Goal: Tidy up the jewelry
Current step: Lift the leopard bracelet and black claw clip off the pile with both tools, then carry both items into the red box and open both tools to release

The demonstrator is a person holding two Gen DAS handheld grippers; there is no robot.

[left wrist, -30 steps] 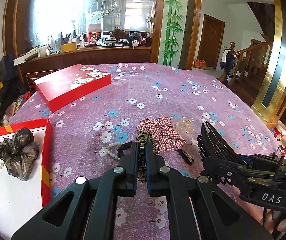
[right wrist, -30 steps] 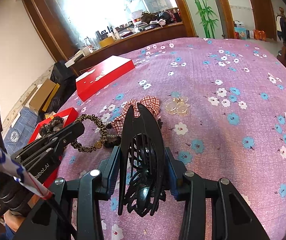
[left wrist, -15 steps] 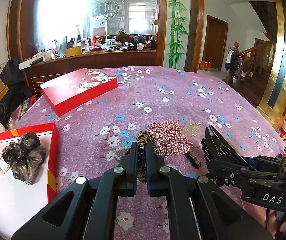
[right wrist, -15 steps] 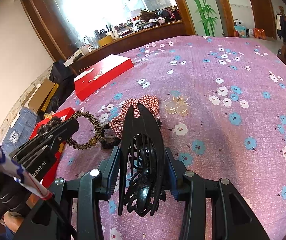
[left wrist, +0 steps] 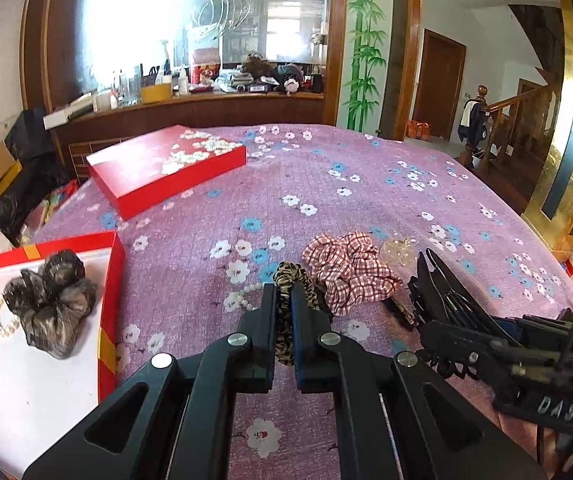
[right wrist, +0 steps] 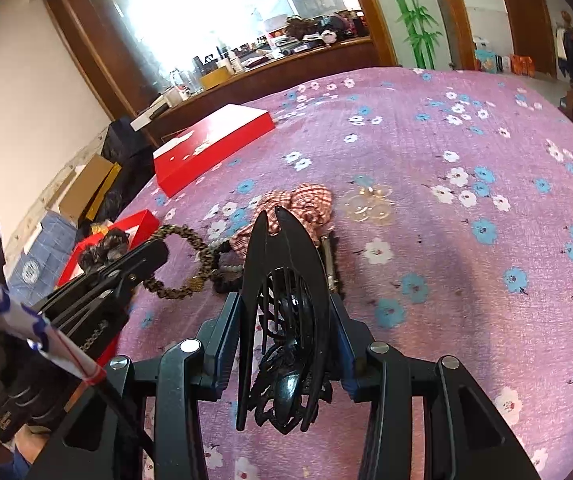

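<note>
My left gripper (left wrist: 283,300) is shut on a leopard-print scrunchie (left wrist: 286,280) and holds it above the purple flowered cloth; the scrunchie also shows as a ring in the right wrist view (right wrist: 184,262). My right gripper (right wrist: 286,320) is shut on a black hair claw clip (right wrist: 286,300), seen at the right in the left wrist view (left wrist: 442,296). An open red box with a white floor (left wrist: 26,360) lies at the left and holds a dark lace scrunchie (left wrist: 52,300) and a bead bracelet (left wrist: 0,320).
On the cloth lie a red checked scrunchie (left wrist: 350,268), a clear plastic clip (left wrist: 398,250), a pearl string (left wrist: 246,294) and a thin dark hair clip (left wrist: 400,314). The red box lid (left wrist: 162,168) lies at the far left. A wooden counter stands behind.
My left gripper has lifted the leopard scrunchie and moved left toward the open red box, which now shows more fully. My right gripper still holds the claw clip, nearly still.
</note>
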